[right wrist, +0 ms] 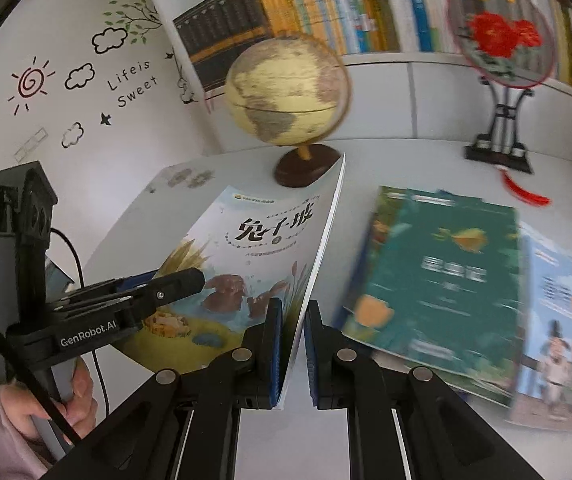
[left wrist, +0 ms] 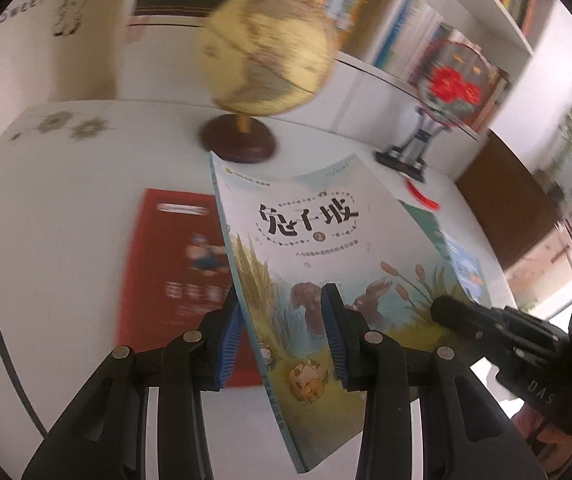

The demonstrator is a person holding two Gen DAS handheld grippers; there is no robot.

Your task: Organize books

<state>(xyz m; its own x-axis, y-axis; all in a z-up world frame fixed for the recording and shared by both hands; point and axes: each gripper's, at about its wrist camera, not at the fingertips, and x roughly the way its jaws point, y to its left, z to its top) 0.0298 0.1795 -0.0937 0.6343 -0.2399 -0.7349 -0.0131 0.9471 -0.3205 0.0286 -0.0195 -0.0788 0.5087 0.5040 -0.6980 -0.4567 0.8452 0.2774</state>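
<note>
A pale blue picture book (left wrist: 305, 248) with rabbits on its cover is lifted and tilted above the white table. My left gripper (left wrist: 282, 336) has its jaws around the book's spine edge with a gap beside the book. My right gripper (right wrist: 293, 344) has its jaws around the book's (right wrist: 254, 248) page edge, nearly closed on it. Each gripper shows in the other's view, the right one (left wrist: 485, 324) and the left one (right wrist: 158, 288). A red book (left wrist: 170, 268) lies flat on the left. A green book (right wrist: 437, 268) lies on a blue book (right wrist: 557, 320) at the right.
A yellow globe (right wrist: 286, 88) on a dark round base stands behind the books. A round fan with red flowers (right wrist: 497, 40) on a black stand is at the back right. A white bookshelf (right wrist: 325, 12) full of books lines the wall behind the table (right wrist: 425, 164).
</note>
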